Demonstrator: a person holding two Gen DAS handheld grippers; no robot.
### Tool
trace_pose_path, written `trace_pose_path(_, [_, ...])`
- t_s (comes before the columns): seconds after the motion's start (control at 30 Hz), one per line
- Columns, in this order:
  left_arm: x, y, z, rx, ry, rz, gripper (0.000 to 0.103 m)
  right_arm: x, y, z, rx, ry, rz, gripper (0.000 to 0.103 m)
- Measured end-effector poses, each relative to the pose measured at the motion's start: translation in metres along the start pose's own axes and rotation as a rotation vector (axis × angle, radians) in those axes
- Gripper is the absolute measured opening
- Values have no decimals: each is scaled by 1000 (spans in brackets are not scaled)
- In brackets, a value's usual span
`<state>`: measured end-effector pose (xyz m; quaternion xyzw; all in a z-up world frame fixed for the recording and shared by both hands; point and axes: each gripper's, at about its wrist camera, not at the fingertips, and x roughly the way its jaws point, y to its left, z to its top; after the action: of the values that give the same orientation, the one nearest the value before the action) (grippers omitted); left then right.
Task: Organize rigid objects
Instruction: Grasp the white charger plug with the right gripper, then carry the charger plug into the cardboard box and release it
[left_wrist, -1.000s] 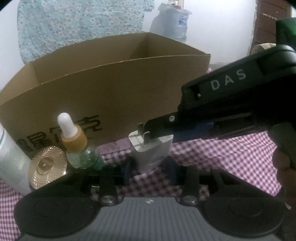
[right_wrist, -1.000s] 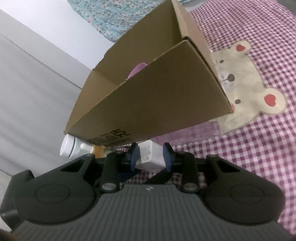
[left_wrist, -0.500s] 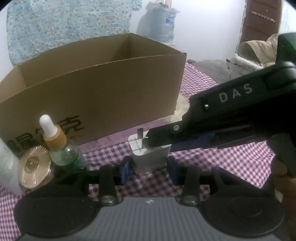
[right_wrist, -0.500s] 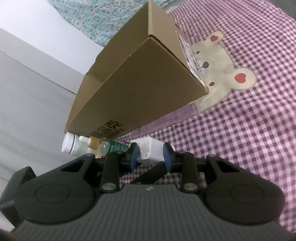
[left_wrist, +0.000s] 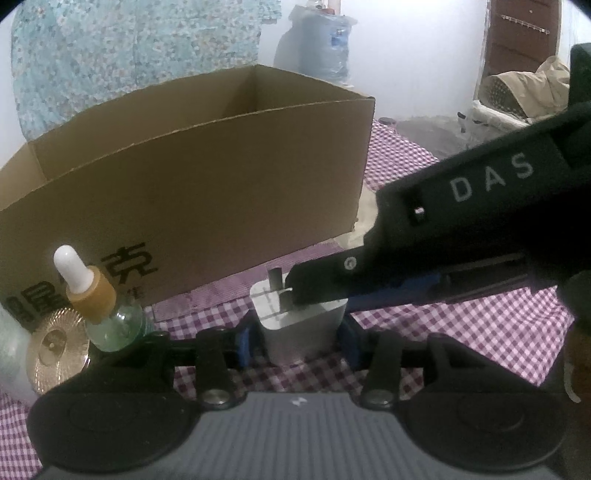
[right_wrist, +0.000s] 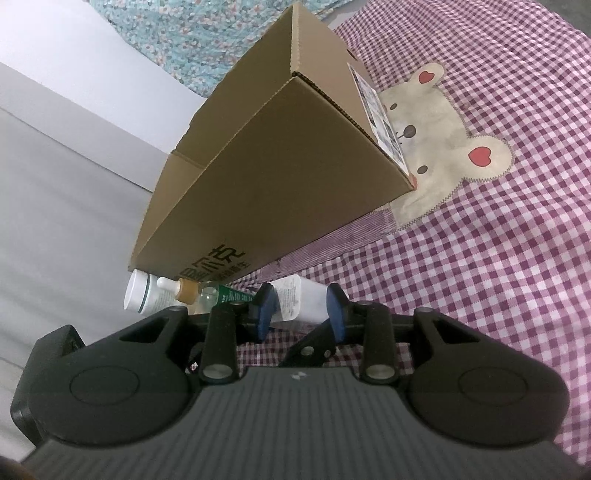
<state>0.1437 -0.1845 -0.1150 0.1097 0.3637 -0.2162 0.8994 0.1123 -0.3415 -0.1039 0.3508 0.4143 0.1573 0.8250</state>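
**Both grippers close on the white charger**

The left gripper (left_wrist: 297, 338) holds the white charger (left_wrist: 301, 325) between its blue pads, prongs up. The right gripper (right_wrist: 301, 308) clamps the same charger (right_wrist: 301, 299) (seen from its own camera). It sits above the checked cloth (right_wrist: 498, 258), just in front of the open cardboard box (left_wrist: 192, 184). A dropper bottle (left_wrist: 99, 306) stands beside it by the box's printed wall.

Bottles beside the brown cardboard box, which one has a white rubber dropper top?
The small clear glass bottle with the tan collar, standing upright near the box's printed corner. The white plastic bottle beside it has a plain flat cap and no dropper.
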Motion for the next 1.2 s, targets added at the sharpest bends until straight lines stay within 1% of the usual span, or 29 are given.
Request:
trace_pose_path(0.17, [-11,4,3,-4,-15,1,47,-4,9,-2,-15,-5,-1,30])
trace_pose_path(0.33, [-41,7,14,-5,-79,15,47,-21,33,2,-58,-45,26,30])
trace_pose_path(0.43, [-64,12,29,8,-141,37,47,-35,56,8,-109,-83,58,31])
trace_pose_path(0.57, [-90,22,56,15,-211,72,47,-49,91,25,-202,-134,107,31])
trace_pose_path(0.67, [-99,35,79,-1,-236,79,47,-51,112,44,-254,-147,138,31])
trace_pose_path(0.77, [-99,50,101,-15,-237,81,47,-45,129,68,-287,-142,164,31])
trace_pose_path(0.83, [-89,62,117,-15,-204,79,47,-36,139,84,-313,-131,158,32])
trace_pose_path(0.9, [-74,77,132,-14,-165,82,47,-20,144,102,-332,-101,143,32])
trace_pose_path(0.97, [-53,91,143,-33,-103,68,47,-1,151,120,-338,-67,116,32])
trace_pose_path(1.13, [-2,115,149,-92,59,52,47,57,138,157,-264,65,76,32])
trace_pose_path(1.2, [14,122,147,-105,115,48,47,73,130,163,-230,109,67,32])
